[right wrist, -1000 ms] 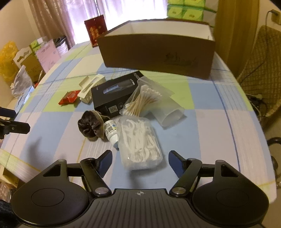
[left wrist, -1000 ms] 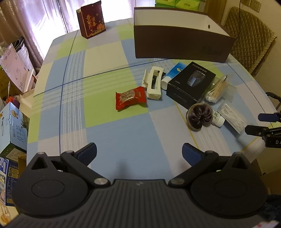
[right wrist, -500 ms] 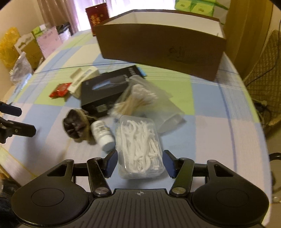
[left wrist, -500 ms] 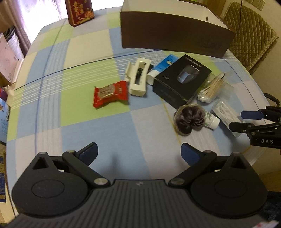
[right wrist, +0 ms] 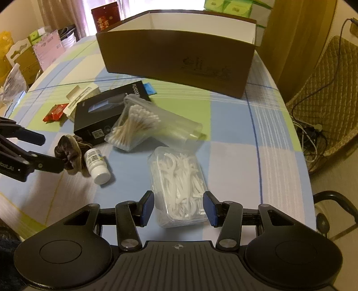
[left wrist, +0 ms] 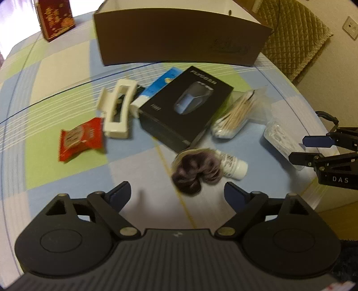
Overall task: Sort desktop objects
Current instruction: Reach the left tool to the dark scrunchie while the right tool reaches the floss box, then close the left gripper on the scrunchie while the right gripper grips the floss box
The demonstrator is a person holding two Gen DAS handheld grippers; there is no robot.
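A clear box of white floss picks [right wrist: 179, 185] lies between the fingers of my right gripper [right wrist: 179, 208]. Its jaws are closing and the blue pads stand right at the box's sides, a thin gap still showing on the left. A dark scrunchie [left wrist: 197, 173] lies just ahead of my left gripper [left wrist: 177, 195]. That gripper's jaws are wide and closing, with nothing between the pads. A small white bottle [left wrist: 235, 164] leans against the scrunchie. The open brown cardboard box [left wrist: 179, 40] stands at the back.
Also on the checked cloth are a black shaver box [left wrist: 185, 107], a bag of cotton swabs [left wrist: 235, 116], a blue tube [left wrist: 156, 87], a white hair claw [left wrist: 117, 109] and a red snack packet [left wrist: 80, 138]. A red carton [left wrist: 57, 18] stands far left. The table edge lies close on the right.
My left gripper moved forward and right toward the scrunchie and narrowed a little. My right gripper came down over the floss box and its fingers closed in to the box's sides.
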